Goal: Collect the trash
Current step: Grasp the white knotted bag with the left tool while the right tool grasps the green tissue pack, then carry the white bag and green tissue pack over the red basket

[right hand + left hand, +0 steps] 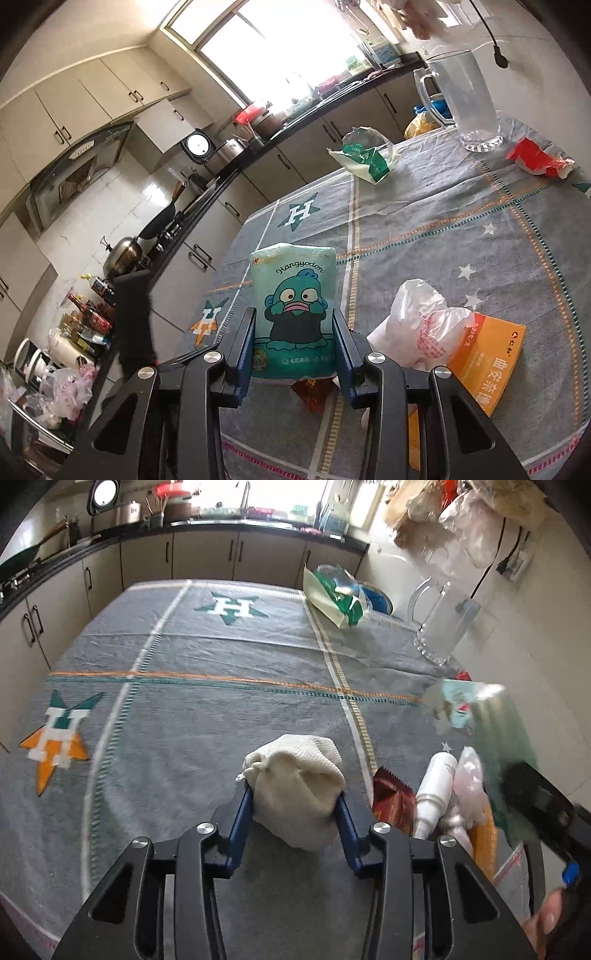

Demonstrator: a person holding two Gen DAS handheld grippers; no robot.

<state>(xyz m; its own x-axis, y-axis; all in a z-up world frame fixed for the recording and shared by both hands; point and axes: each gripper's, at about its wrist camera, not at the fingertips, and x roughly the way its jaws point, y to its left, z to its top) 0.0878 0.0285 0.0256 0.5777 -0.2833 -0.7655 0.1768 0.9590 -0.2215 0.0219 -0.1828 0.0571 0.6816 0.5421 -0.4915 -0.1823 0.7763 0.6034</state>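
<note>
Left gripper (295,805) pinches a cream cloth wad (295,786) just left of the trash heap (443,794) on the grey tablecloth (184,701). Right gripper (293,347) clamps a teal tissue pack (293,314), lifted left of that heap.

the grey tablecloth (192,709) lies open from nine to twelve o'clock, room to pass. from one to four o'clock stand a green-white bag (338,600), a glass pitcher (441,624), and a cluster: white bottle (436,794), red wrapper (391,801).
</note>
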